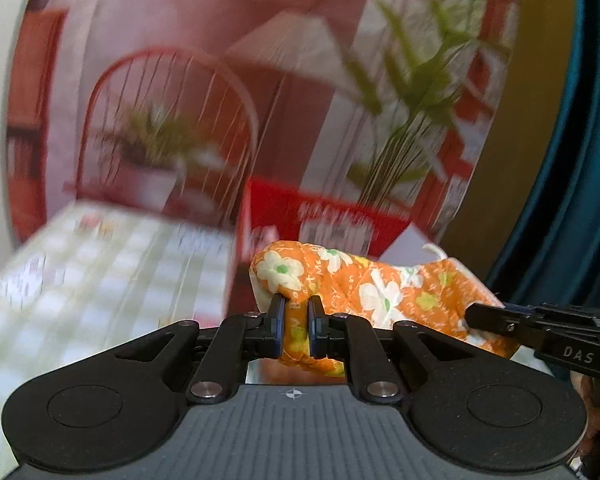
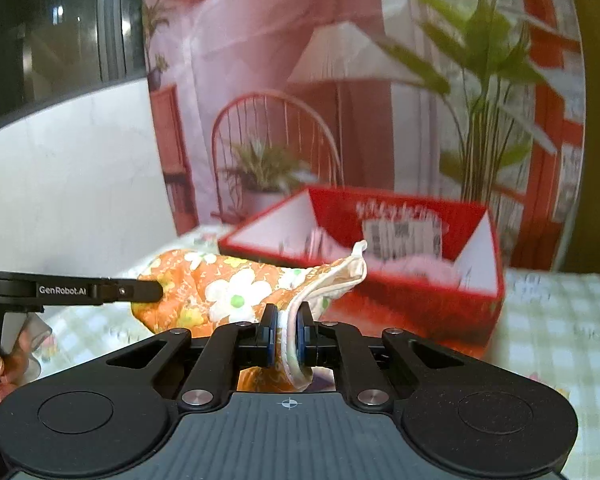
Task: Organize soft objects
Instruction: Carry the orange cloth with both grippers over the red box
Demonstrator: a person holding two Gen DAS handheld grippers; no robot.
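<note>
An orange floral oven mitt point(image 1: 364, 284) is held clamped by left gripper point(image 1: 296, 322) and right gripper point(image 2: 287, 334); kept level, it should clear the red box point(image 2: 400, 248) ahead.

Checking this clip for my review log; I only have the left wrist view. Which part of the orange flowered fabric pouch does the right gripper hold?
Observer: The right gripper is shut on the orange flowered fabric pouch at its cream-edged end.
Operator: Is the red cardboard box open?
Observer: Yes, the red cardboard box is open-topped with white inner walls.
Operator: Anything inside?
Observer: Something pale, too blurred to name.
</note>
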